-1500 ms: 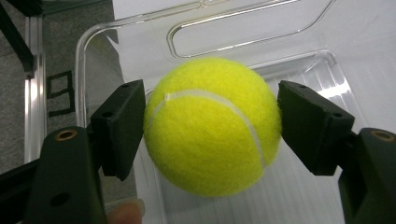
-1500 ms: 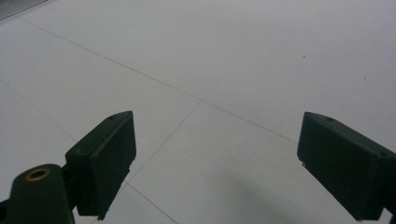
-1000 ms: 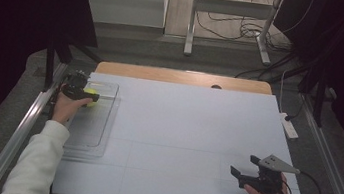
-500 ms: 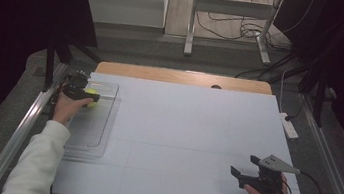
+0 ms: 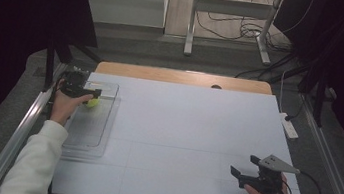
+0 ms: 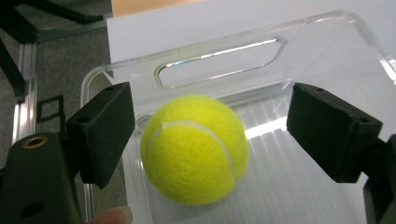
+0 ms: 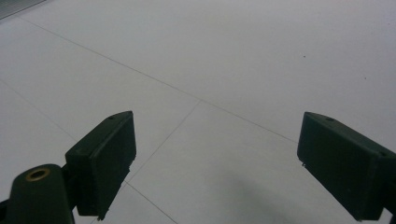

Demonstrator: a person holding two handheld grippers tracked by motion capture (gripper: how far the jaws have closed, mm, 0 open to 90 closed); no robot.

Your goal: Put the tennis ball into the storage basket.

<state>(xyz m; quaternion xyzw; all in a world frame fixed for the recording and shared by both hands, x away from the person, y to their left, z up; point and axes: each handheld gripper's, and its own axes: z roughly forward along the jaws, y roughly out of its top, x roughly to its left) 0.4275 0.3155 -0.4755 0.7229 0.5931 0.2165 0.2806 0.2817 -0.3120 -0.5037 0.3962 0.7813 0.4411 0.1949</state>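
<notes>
Now the left gripper [image 6: 210,135] has just been opening its jaws around a yellow tennis ball [image 6: 195,149]; the ball sits between them with gaps on both sides, released. It rests in a clear plastic tray [image 5: 86,131] at the table's [image 5: 181,128] left edge, near the tray's far handle slot. Well apart, the right gripper [image 5: 246,167] hovers spread wide over the bare white tabletop, holding nothing.
</notes>
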